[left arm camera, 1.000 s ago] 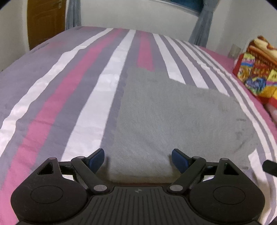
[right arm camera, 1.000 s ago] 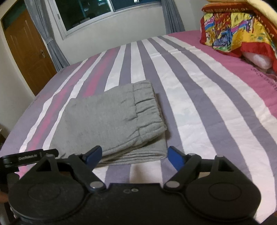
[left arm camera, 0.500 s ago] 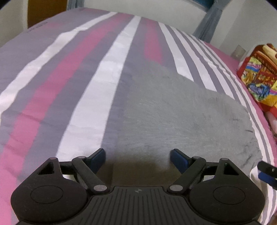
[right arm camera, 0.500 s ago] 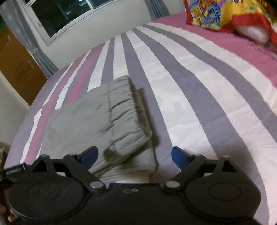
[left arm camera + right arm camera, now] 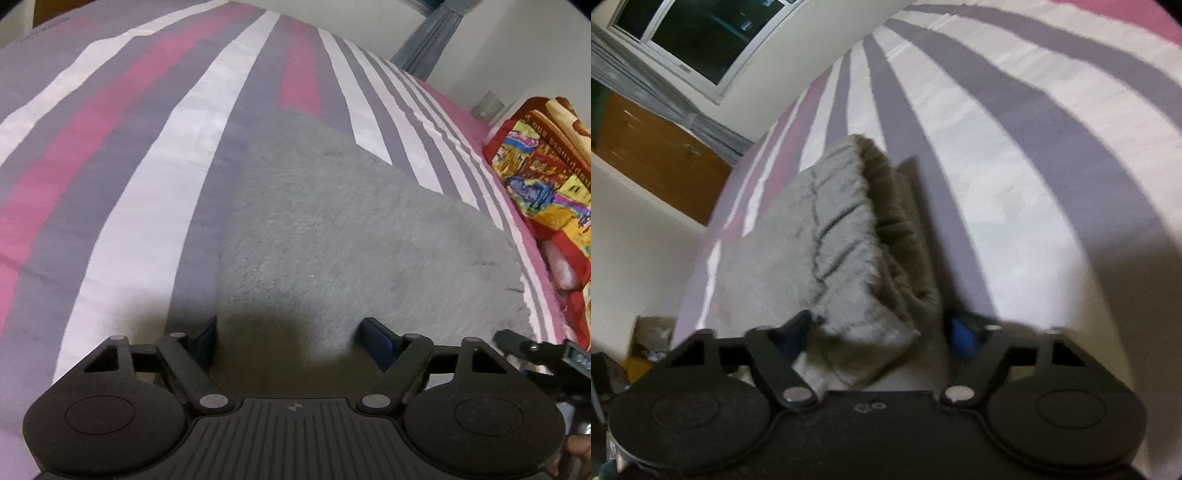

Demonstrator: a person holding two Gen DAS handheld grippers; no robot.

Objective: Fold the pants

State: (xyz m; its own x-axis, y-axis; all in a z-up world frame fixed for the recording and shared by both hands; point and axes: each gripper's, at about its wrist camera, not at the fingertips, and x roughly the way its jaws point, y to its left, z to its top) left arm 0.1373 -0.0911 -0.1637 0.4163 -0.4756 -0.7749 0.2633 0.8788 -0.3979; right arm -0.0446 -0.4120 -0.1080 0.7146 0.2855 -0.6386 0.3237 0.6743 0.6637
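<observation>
The grey pants (image 5: 351, 229) lie folded into a thick rectangle on the striped bed (image 5: 140, 155). My left gripper (image 5: 290, 341) is open, its blue pads on either side of the near left corner of the pants. In the right wrist view the pants (image 5: 820, 240) show their elastic waistband edge and stacked layers. My right gripper (image 5: 881, 334) is open with the near right corner of the folded stack between its pads. The right gripper's finger also shows at the lower right of the left wrist view (image 5: 535, 350).
A colourful folded blanket and pillows (image 5: 543, 177) lie at the bed's right side. A window (image 5: 701, 40), curtain and wooden door (image 5: 653, 155) stand beyond the bed's far end. Clutter sits on the floor (image 5: 646, 343) left of the bed.
Both grippers have moved down and forward onto the near edge of the folded pants, so each now straddles a corner. Both stay open. The right view is now tilted and blurred.
</observation>
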